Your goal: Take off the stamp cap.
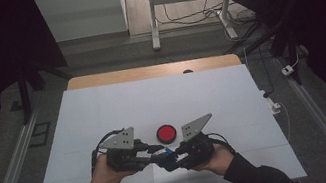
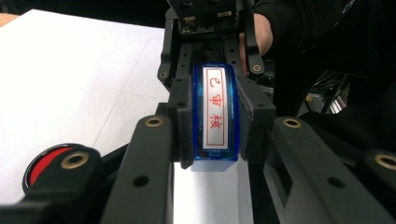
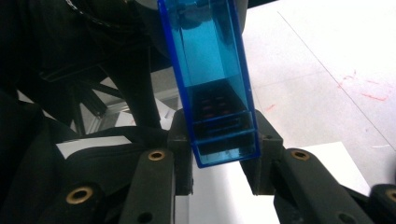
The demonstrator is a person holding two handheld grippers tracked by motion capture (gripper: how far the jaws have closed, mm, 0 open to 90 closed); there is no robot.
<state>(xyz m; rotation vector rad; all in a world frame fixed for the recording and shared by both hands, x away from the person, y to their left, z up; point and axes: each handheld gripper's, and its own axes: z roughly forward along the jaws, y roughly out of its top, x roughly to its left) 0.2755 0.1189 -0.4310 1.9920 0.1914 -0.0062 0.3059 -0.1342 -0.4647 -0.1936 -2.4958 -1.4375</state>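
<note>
I hold a blue stamp (image 1: pixel 164 153) up off the table (image 1: pixel 103 107), between my two hands, near my side. My left tongs (image 1: pixel 154 156) are squeezed tight on one end of it. In the left gripper view the stamp (image 2: pixel 215 119) sits between the black jaws, and its white label with red signs faces up. My right tongs (image 1: pixel 172 157) are clamped on the other end. In the right gripper view that clear blue end (image 3: pixel 219 112) is pinched between the jaws.

So the grabbing part looks done. I think the clear end is a cap, and pulling it off is what is left. Then I could press the stamp. A round red pad (image 1: pixel 165 132) waits just beyond my tongs.
</note>
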